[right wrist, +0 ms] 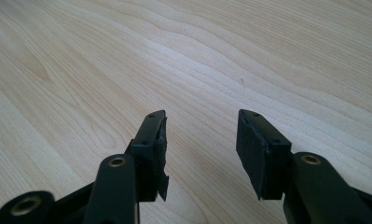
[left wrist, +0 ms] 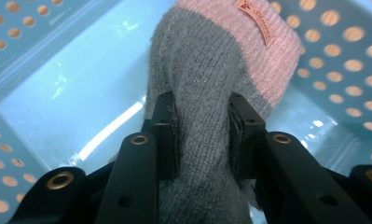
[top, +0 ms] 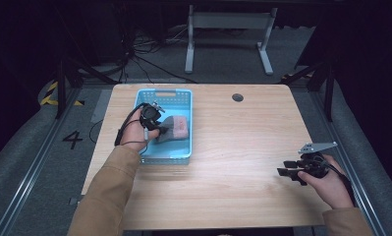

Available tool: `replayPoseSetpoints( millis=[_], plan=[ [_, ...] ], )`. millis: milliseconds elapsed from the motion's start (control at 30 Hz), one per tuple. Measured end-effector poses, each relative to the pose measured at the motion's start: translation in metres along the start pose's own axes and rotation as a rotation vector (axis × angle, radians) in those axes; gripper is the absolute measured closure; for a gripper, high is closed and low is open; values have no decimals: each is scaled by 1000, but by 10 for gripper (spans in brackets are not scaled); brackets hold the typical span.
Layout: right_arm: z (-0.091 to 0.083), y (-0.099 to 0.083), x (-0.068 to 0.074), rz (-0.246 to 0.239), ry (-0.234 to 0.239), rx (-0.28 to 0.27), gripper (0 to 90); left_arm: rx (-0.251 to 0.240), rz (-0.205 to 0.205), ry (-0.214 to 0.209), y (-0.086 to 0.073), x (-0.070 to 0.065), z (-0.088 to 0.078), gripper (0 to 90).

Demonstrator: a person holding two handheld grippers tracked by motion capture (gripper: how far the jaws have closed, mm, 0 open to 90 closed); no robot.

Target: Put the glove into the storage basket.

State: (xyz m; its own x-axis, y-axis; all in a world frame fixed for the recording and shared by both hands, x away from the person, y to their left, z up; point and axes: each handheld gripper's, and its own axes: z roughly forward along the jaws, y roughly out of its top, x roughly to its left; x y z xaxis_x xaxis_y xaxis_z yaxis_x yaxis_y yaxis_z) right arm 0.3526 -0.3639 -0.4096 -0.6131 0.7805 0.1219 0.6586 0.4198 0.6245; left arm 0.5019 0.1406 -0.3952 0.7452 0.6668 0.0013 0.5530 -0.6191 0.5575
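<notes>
Left gripper (left wrist: 200,135) clamps grey-pink knit sock (left wrist: 221,70) inside blue basket (top: 183,98) (placement or removal undecided); right gripper (right wrist: 200,149) gapes, holding nothing.

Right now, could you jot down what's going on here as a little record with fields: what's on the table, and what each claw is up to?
surface: wooden table
container: blue basket, perforated walls, on the table's left part
item: grey knit garment with a pink cuff, inside the basket
left claw: shut on the garment's grey part, within the basket
right claw: open, holding nothing, over bare wood near the table's right edge
people: one person, a hand on each claw
</notes>
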Motion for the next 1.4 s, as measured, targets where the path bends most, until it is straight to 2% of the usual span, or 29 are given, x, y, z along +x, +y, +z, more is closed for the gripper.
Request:
replayPoseSetpoints(
  millis=[67, 333, 533, 600, 667, 733, 833, 867, 967, 1067, 1133, 1167, 1300, 1400],
  plan=[
    [0, 0, 0, -6, 0, 1, 540, 34, 6, -1, 1, 0, 7, 685],
    [-1, -1, 1, -10, 2, -6, 538, 56, 18, -5, 4, 2, 17, 682],
    [0, -3, 2, -10, 0, 0, 536, 79, 38, 24, 9, 3, 24, 668],
    [0, -3, 2, -6, -1, -2, 535, 76, 28, 42, 9, 3, 29, 627],
    [-1, -3, 2, -8, -1, -4, 534, 46, 43, 78, 8, 5, 32, 489],
    [-1, -2, 1, -10, 0, -7, 532, 16, 49, 96, 8, 7, 32, 403],
    [0, 1, 2, -14, 2, -12, 524, -15, 54, 120, 7, 7, 29, 348],
    [0, 2, 2, -22, 4, -12, 524, -35, 46, 129, 7, 6, 27, 332],
    [3, 8, 3, -35, 13, -16, 520, -77, 20, 124, 6, 3, 17, 322],
    [7, 15, 4, -51, 22, -19, 514, -112, 17, 113, 4, -7, 4, 319],
    [11, 19, 5, -61, 28, -16, 511, -135, 12, 91, 2, -17, -7, 320],
    [13, 21, 6, -65, 31, -15, 509, -141, 23, 82, 1, -22, -13, 320],
    [24, 28, 6, -81, 46, -4, 503, -193, 53, 17, -10, -59, -39, 313],
    [33, 33, 7, -99, 51, 4, 497, -228, 79, -39, -20, -84, -51, 306]
  ],
)
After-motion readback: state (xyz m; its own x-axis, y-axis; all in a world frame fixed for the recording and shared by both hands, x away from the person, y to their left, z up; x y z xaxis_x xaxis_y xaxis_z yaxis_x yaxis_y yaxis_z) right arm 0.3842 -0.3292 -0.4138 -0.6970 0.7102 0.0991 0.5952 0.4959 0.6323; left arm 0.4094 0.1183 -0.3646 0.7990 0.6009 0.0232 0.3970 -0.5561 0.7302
